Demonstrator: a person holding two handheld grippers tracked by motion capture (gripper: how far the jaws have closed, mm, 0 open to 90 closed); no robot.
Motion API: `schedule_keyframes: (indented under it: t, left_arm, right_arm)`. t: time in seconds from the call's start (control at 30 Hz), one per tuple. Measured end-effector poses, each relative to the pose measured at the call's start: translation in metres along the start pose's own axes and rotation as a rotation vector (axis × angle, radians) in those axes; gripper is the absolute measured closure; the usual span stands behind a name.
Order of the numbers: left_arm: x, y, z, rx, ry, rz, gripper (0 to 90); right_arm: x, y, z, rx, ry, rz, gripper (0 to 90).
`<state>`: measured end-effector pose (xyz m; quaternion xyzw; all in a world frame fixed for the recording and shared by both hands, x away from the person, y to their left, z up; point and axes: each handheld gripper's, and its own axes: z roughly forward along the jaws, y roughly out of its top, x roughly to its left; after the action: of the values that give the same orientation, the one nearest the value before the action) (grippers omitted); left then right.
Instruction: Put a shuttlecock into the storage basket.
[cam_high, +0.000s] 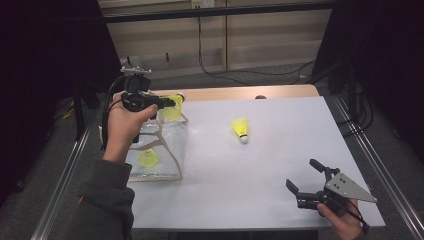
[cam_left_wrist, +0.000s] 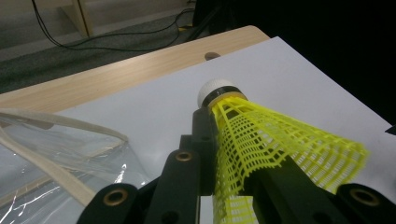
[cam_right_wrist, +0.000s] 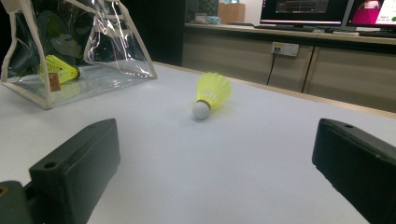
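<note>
- Left claw (cam_high: 167, 103) clamped on a yellow shuttlecock (cam_left_wrist: 261, 140), jaws pinching the mesh skirt just behind the white cork; the cork sticks out past the jaw tips.
- In the high view this held shuttlecock (cam_high: 172, 106) is at about 10 o'clock on the table (cam_high: 280, 150), raised over the top opening of the clear bag (cam_high: 170, 150), roughly level, cork pointing toward 3 o'clock.
- Left hand (cam_high: 122, 127) wraps the gripper body from below, sleeve entering from 7 o'clock.
- Clear bag with beige trim stands at 9 o'clock on the table, touching the white surface; one more yellow shuttlecock, the bagged one (cam_high: 148, 158), lies on its floor, also seen through the plastic in the right gripper view (cam_right_wrist: 60, 69).
- Loose shuttlecock (cam_high: 240, 129) lies on its side near the table centre, slightly toward 12 o'clock, cork toward the person, well apart from the bag and both claws.
- Right claw (cam_high: 305, 176) spread wide, nothing between the jaws, at 5 o'clock near the table's front edge, pointed toward the loose shuttlecock (cam_right_wrist: 211, 93).
- Right hand (cam_high: 342, 220) grips it from 6 o'clock.
</note>
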<state>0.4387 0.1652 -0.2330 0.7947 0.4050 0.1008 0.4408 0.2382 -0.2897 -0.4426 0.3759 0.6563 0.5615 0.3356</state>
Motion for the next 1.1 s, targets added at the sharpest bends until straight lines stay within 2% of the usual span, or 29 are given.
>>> schedule_keyframes:
  t: [1.1]
  left_arm:
    - [0.011,0.001,-0.011,-0.007,0.037,-0.010,83.4]
  right_arm:
    - [0.000,0.000,0.000,-0.001,0.002,0.000,0.9]
